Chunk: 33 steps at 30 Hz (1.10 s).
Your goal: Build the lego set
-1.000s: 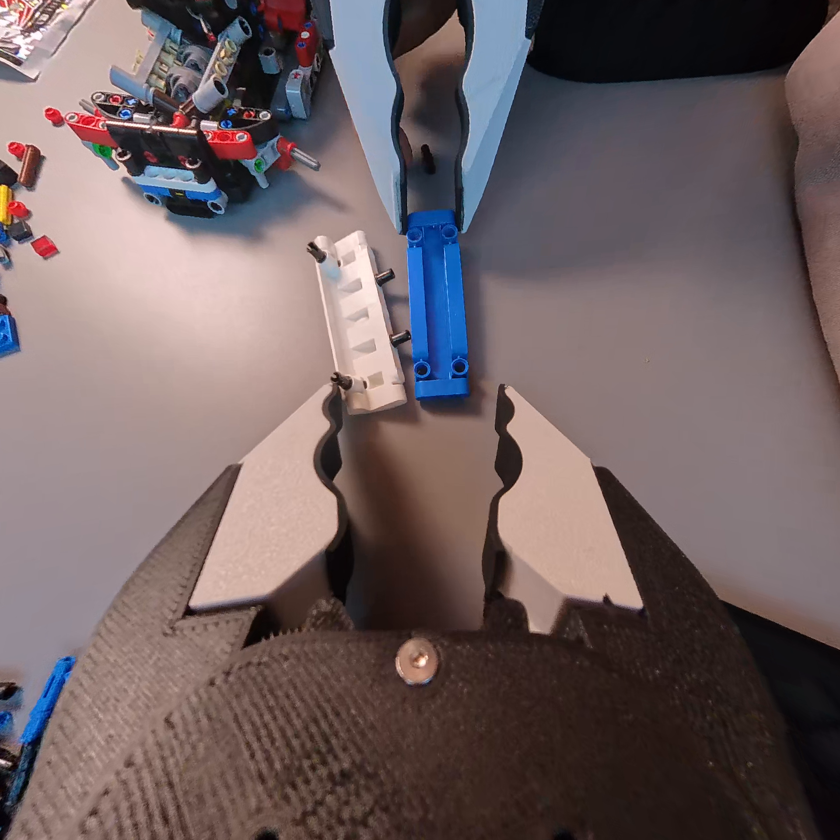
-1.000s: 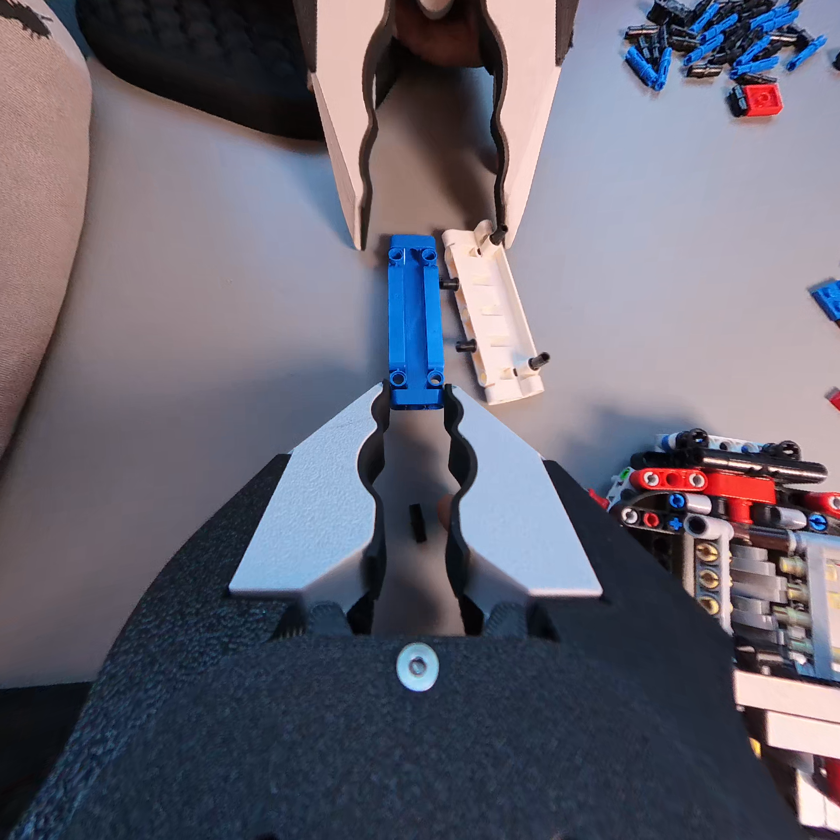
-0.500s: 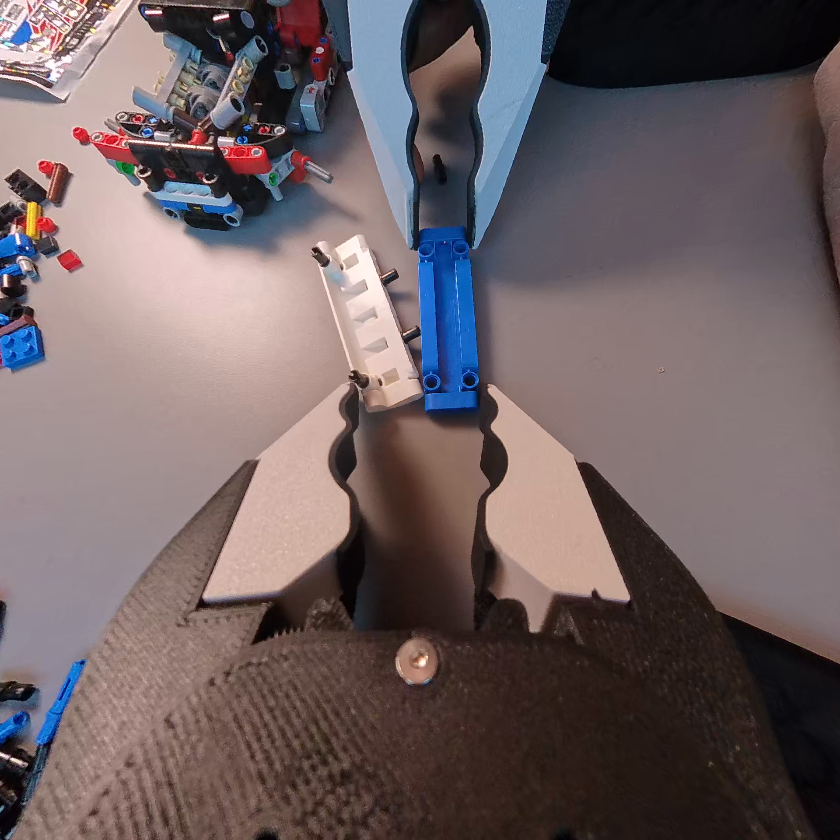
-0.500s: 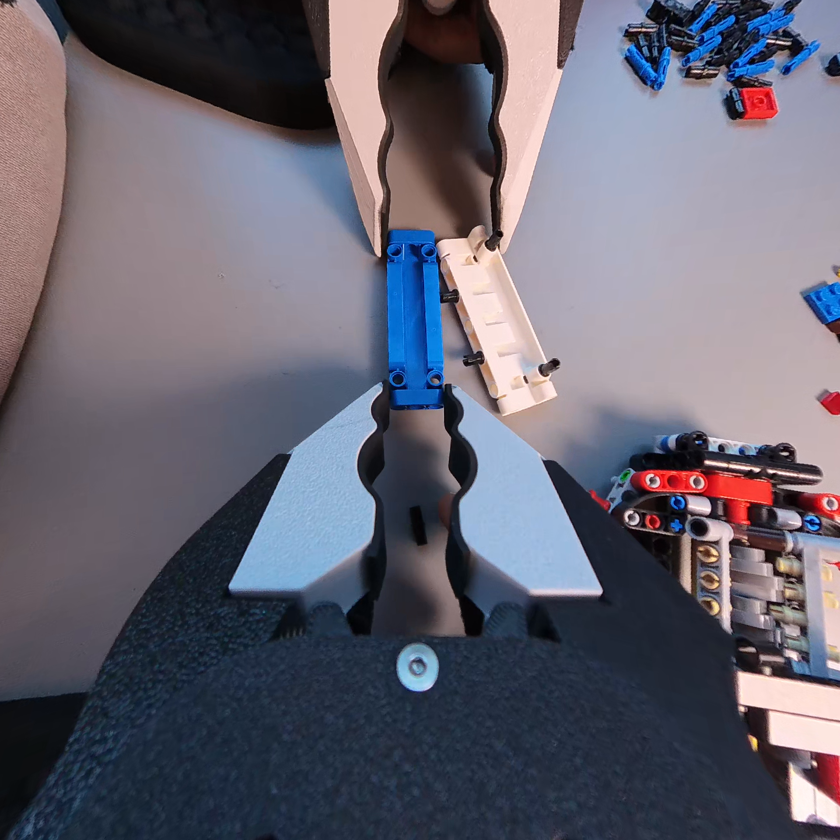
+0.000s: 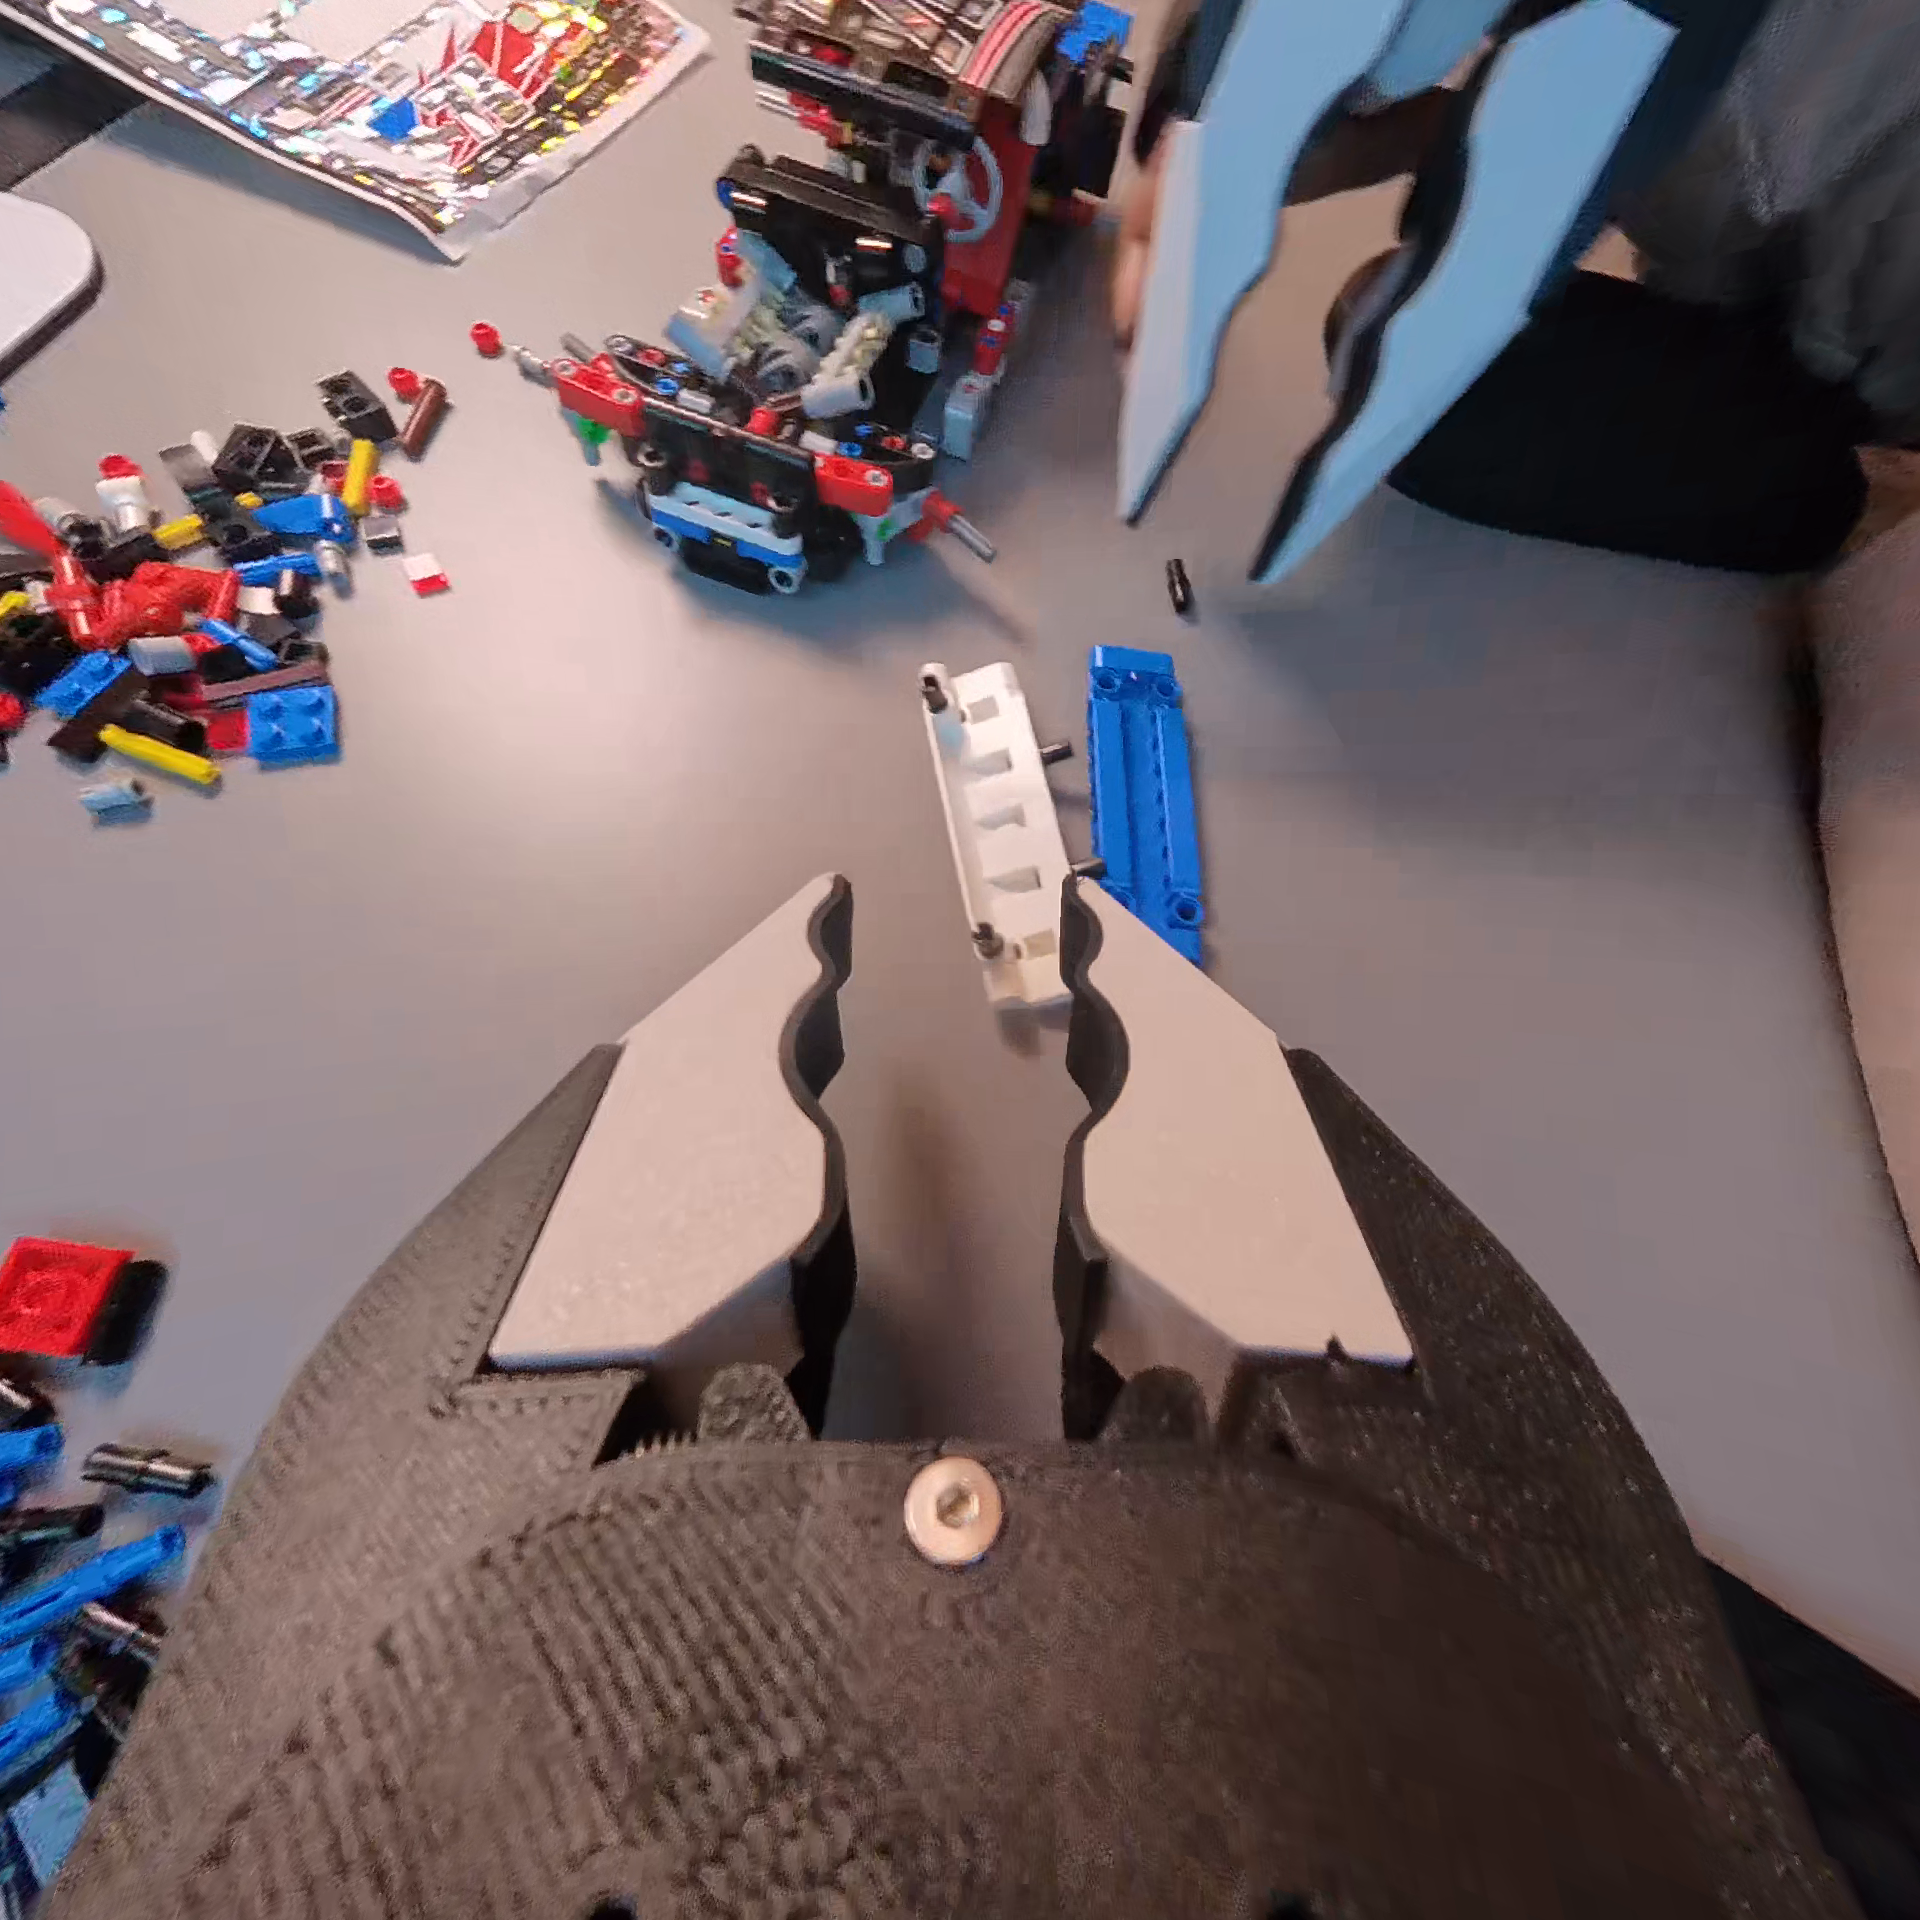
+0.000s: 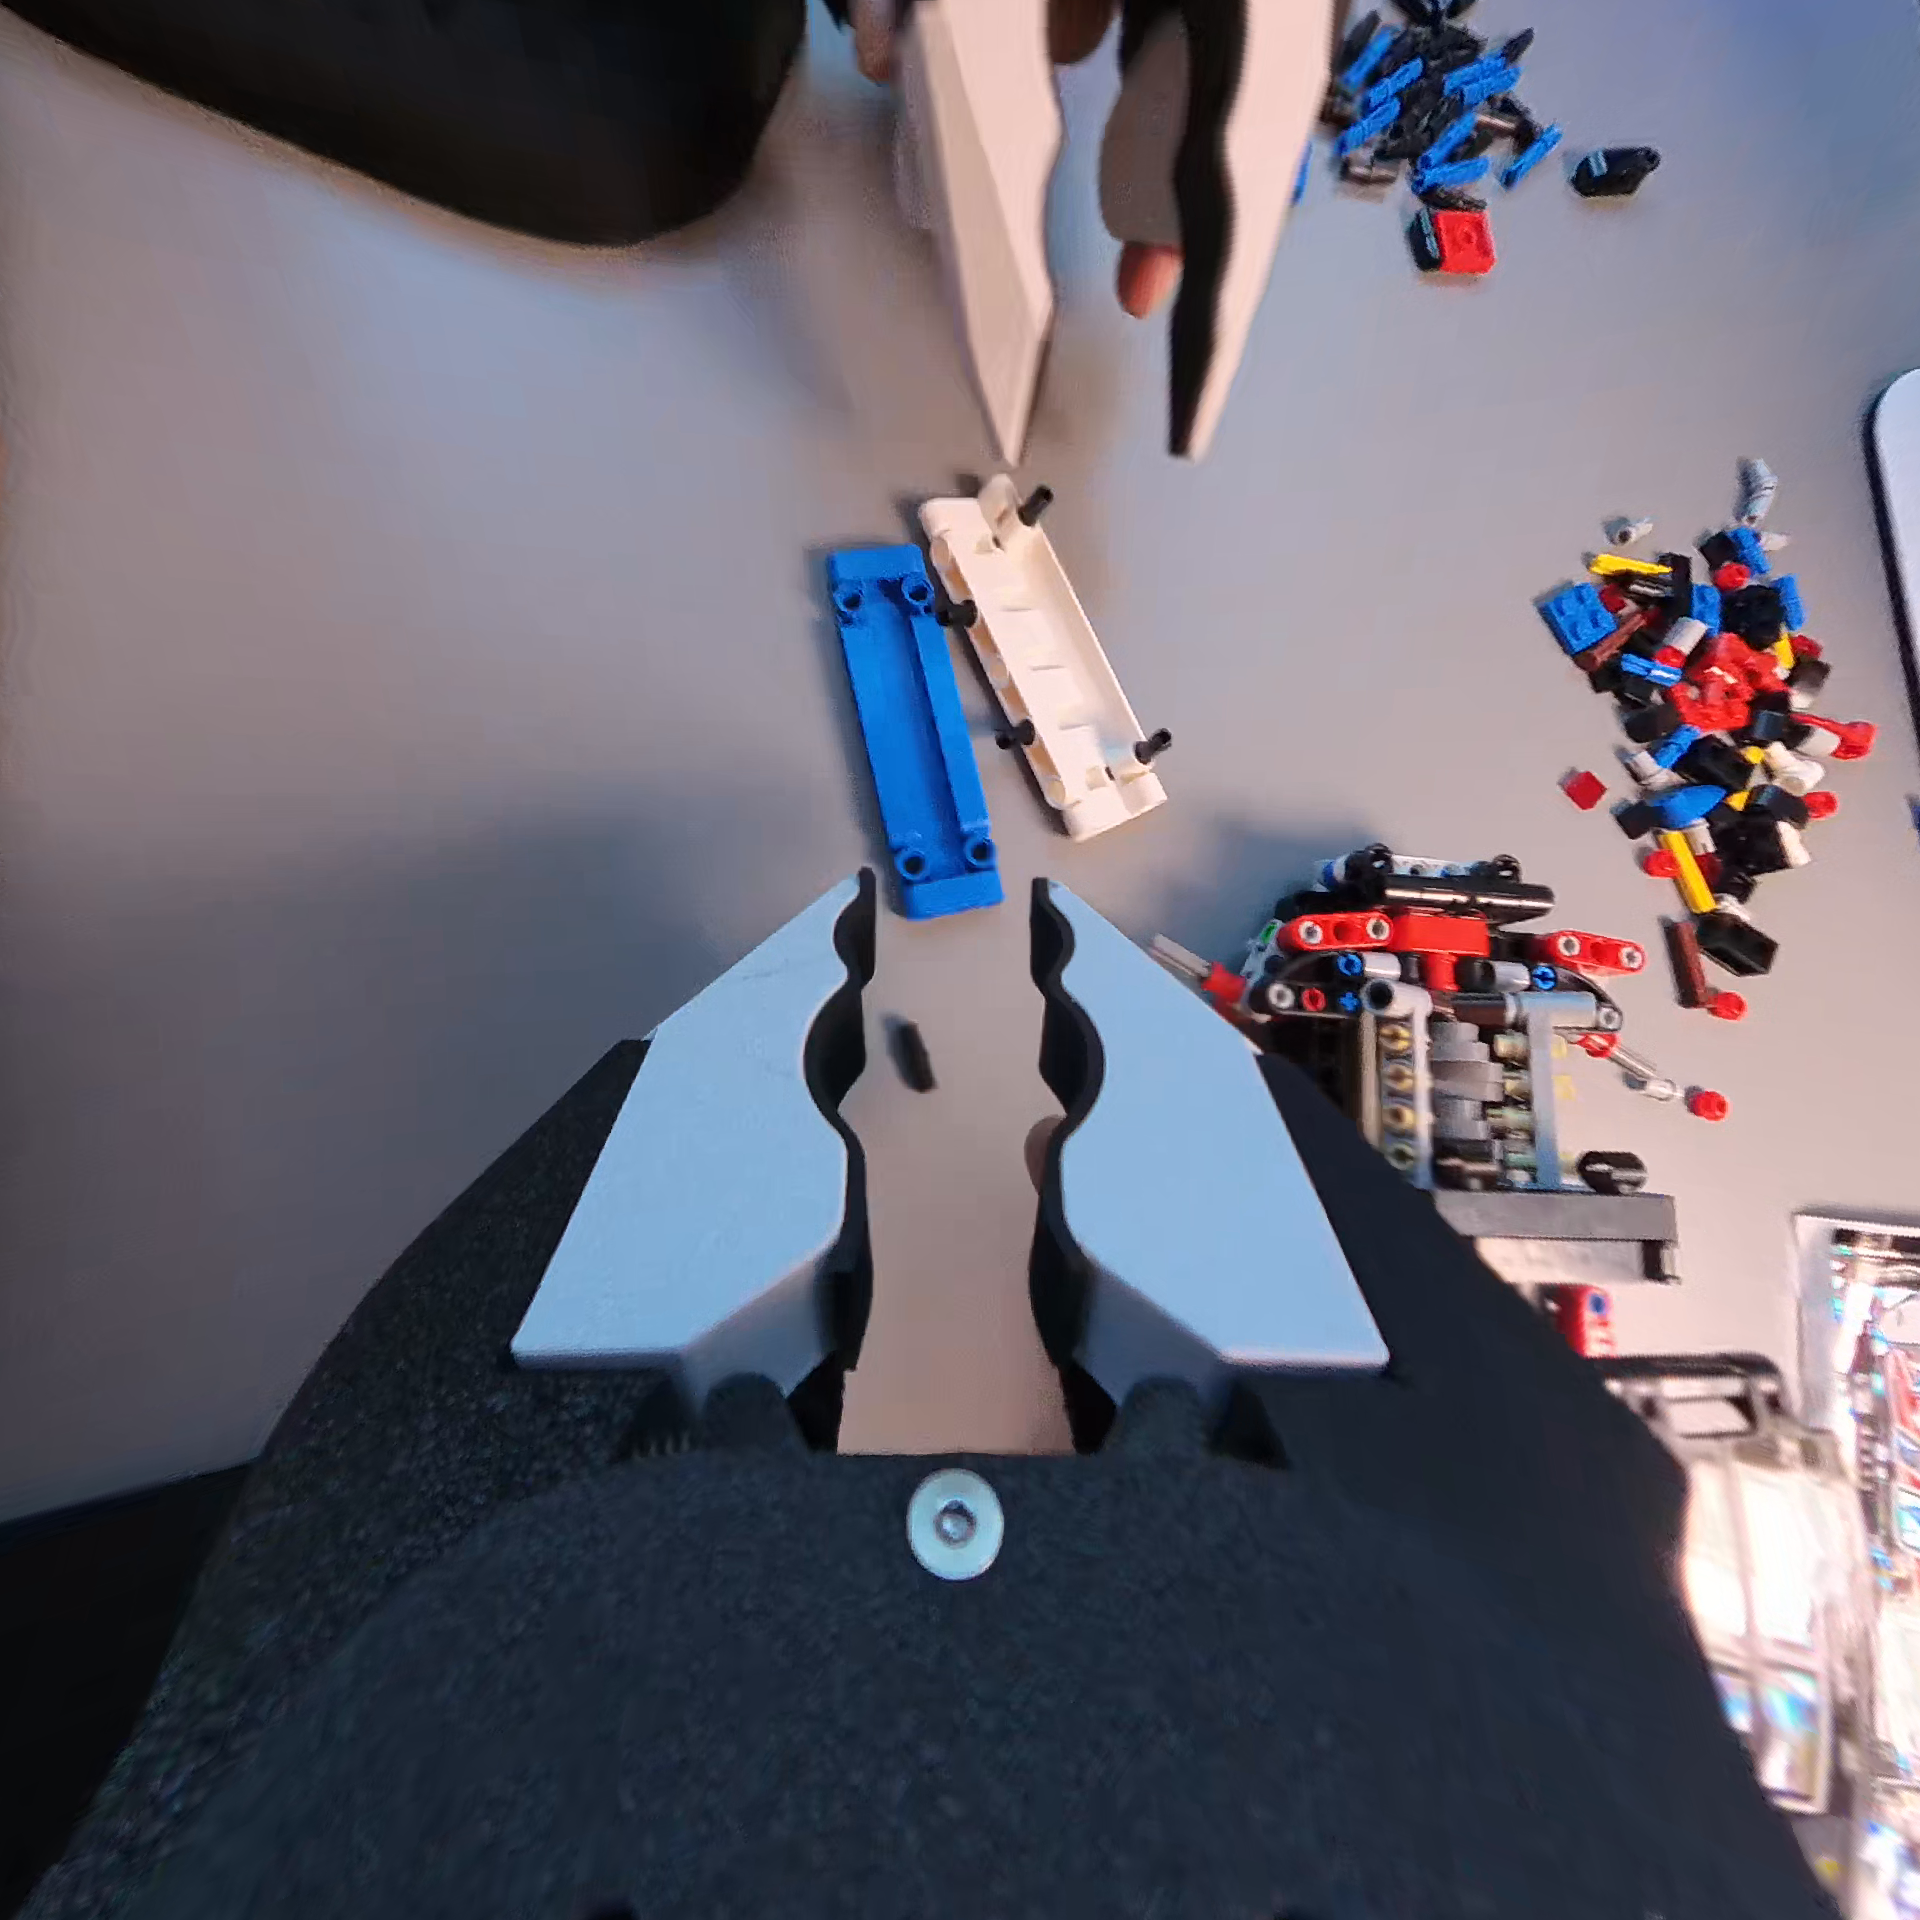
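Grey table [image 5: 520,935] fills the left wrist view, where the left tongs [image 5: 956,894] hang with their jaws apart and nothing between them. Just ahead lie a white panel [image 5: 1003,831] with black pins and a blue panel [image 5: 1143,790], side by side, the near end of the white one beside the right finger's tip. Farther off stand the half-built model [image 5: 800,416], a heap of loose bricks [image 5: 177,603] to its left and a printed sheet [image 5: 416,94]. The right tongs [image 5: 1195,540] appear blurred at the top, jaws apart. Turning to the right wrist view, the right tongs [image 6: 951,894] gape empty, the blue panel [image 6: 914,727] just past their tips and touching neither finger, with the white panel [image 6: 1039,655] alongside. A small black pin [image 6: 909,1051] lies on the table [image 6: 416,623] between the fingers.
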### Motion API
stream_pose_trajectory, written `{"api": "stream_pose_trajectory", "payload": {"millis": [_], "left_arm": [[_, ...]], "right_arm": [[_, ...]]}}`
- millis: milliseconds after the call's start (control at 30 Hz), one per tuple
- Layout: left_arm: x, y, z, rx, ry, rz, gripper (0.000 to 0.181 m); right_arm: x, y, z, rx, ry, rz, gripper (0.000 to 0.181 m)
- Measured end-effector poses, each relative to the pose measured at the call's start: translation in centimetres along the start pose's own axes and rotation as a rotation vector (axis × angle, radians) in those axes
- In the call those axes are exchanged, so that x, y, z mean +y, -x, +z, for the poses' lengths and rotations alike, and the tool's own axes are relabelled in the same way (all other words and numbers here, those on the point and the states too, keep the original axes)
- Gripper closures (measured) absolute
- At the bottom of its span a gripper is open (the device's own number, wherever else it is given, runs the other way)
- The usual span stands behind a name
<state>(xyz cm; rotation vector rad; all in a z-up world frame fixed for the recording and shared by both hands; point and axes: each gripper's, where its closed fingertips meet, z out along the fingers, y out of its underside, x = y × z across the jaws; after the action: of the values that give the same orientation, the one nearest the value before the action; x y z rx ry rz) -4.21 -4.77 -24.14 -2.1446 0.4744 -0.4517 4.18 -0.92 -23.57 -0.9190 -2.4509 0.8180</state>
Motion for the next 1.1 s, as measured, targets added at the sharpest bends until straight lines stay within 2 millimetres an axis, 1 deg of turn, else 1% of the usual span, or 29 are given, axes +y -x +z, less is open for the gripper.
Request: {"api": "stream_pose_trajectory", "payload": {"millis": [67, 167, 233, 300, 333, 433, 500, 600, 633, 700, 733, 767, 800, 833, 867, 900, 933, 967, 1033, 1100], "left_arm": [[-0.5, 0.8, 1.1, 0.022, 0.042, -0.067, 0.146], [0.3, 0.8, 3.4, 0.065, 0.187, -0.108, 0.150], [0.2, 0.6, 4.3, 0.053, 0.222, -0.089, 0.166], [0.6, 0.0, 4.3, 0.032, 0.265, -0.077, 0.175], [0.7, 0.0, 4.2, -0.005, 0.273, -0.069, 0.178], [1.2, -0.4, 3.5, -0.112, 0.268, -0.091, 0.180], [1.5, -0.8, 2.9, -0.166, 0.255, -0.132, 0.181], [2.0, -1.6, 2.2, -0.219, 0.234, -0.193, 0.181], [2.1, -2.3, 2.1, -0.207, 0.225, -0.224, 0.177], [2.1, -4.0, 1.8, -0.156, 0.212, -0.283, 0.163], [2.0, -5.0, 1.7, -0.122, 0.202, -0.305, 0.156], [1.8, -5.9, 1.4, -0.085, 0.189, -0.328, 0.154], [1.6, -6.9, 1.1, -0.048, 0.173, -0.348, 0.152], [1.3, -7.7, 0.6, -0.011, 0.155, -0.364, 0.151], [1.1, -8.2, 0.0, 0.011, 0.135, -0.371, 0.149], [1.1, -8.4, -0.6, 0.018, 0.121, -0.370, 0.149], [1.3, -8.3, -1.2, 0.013, 0.121, -0.358, 0.151], [1.9, -7.9, -1.6, 0.000, 0.133, -0.338, 0.155], [3.1, -6.8, -1.9, -0.027, 0.171, -0.312, 0.157], [3.3, -6.3, -1.4, 0.003, 0.172, -0.321, 0.158]], "right_arm": [[-0.9, 1.4, 0.7, 0.007, -0.005, 0.066, 0.153], [-1.6, 2.2, 2.8, 0.084, 0.011, 0.186, 0.152], [-2.6, 2.7, 3.7, 0.095, -0.030, 0.246, 0.152], [-1.9, 2.0, 4.3, 0.153, 0.021, 0.224, 0.155], [-1.6, 1.9, 4.5, 0.150, 0.047, 0.198, 0.157], [-1.1, 2.3, 5.2, 0.040, 0.118, 0.140, 0.162], [-1.0, 2.4, 5.2, -0.054, 0.164, 0.027, 0.175], [-0.5, 3.2, 4.7, -0.257, 0.239, -0.307, 0.176], [-0.1, 3.5, 4.4, -0.326, 0.270, -0.401, 0.176], [0.4, 3.7, 4.0, -0.423, 0.316, -0.605, 0.176], [0.5, 3.5, 3.9, -0.437, 0.333, -0.708, 0.177], [0.6, 3.4, 3.8, -0.445, 0.355, -0.785, 0.176], [0.6, 3.5, 3.7, -0.443, 0.363, -0.840, 0.175], [0.5, 3.6, 3.4, -0.432, 0.349, -0.866, 0.168], [0.2, 3.8, 2.9, -0.414, 0.325, -0.850, 0.164], [-0.1, 4.0, 2.4, -0.385, 0.285, -0.794, 0.160], [-0.7, 4.1, 1.9, -0.345, 0.233, -0.693, 0.156], [-1.3, 3.9, 1.5, -0.291, 0.183, -0.544, 0.156], [-2.0, 3.5, 0.9, -0.190, 0.110, -0.181, 0.162], [-1.5, 3.2, 1.1, -0.084, 0.090, 0.195, 0.167]]}}
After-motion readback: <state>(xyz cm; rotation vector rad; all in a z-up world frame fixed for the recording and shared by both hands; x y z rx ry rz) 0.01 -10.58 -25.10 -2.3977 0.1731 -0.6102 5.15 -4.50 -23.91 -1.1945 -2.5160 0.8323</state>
